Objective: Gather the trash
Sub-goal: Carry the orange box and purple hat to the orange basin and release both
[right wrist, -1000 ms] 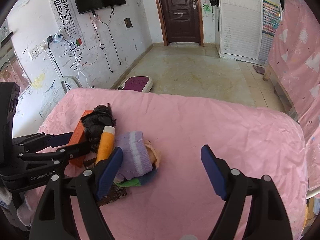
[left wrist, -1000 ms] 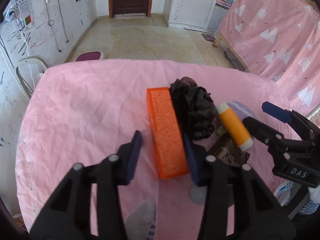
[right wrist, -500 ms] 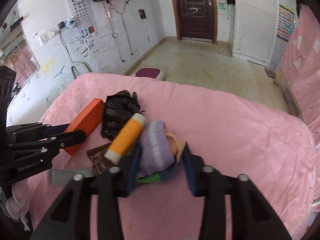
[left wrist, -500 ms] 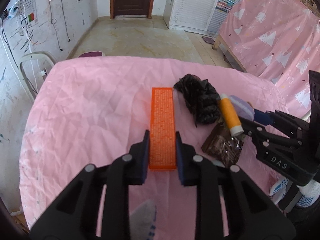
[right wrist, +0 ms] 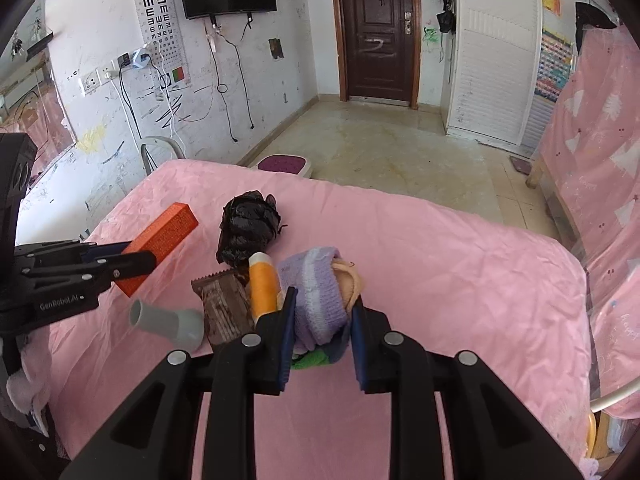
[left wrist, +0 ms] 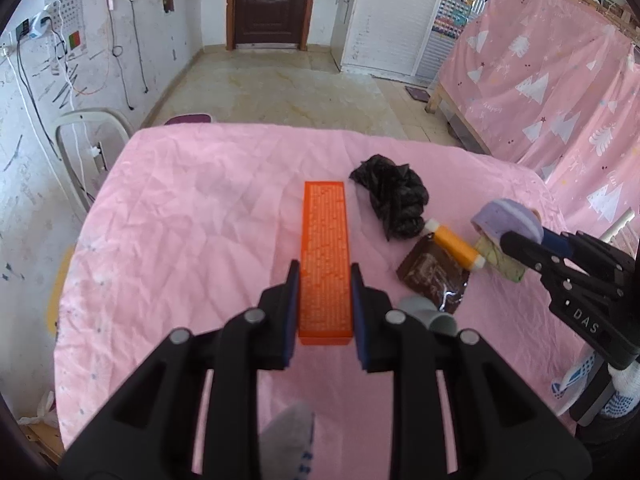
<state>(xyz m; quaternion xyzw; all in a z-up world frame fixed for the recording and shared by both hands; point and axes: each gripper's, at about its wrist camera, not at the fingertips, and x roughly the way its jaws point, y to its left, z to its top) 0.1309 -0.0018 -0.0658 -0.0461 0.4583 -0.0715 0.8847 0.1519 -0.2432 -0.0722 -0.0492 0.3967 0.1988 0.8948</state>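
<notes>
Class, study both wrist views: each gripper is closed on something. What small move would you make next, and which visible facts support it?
Probably lift both clear. The left gripper clamps the orange box; the right gripper, jaws just closing, pinches the purple knitted doll. The black bag, wrapper and orange tube remain on the pink cloth.

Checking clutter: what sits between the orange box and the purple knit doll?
Right wrist view: black crumpled bag, brown wrapper and orange tube lie between orange box and purple knit doll.

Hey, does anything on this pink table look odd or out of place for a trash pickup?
Yes. The right gripper is shut on a purple knit sock, clothing rather than trash like the brown wrapper beside it. The left gripper holds an intact orange box.
</notes>
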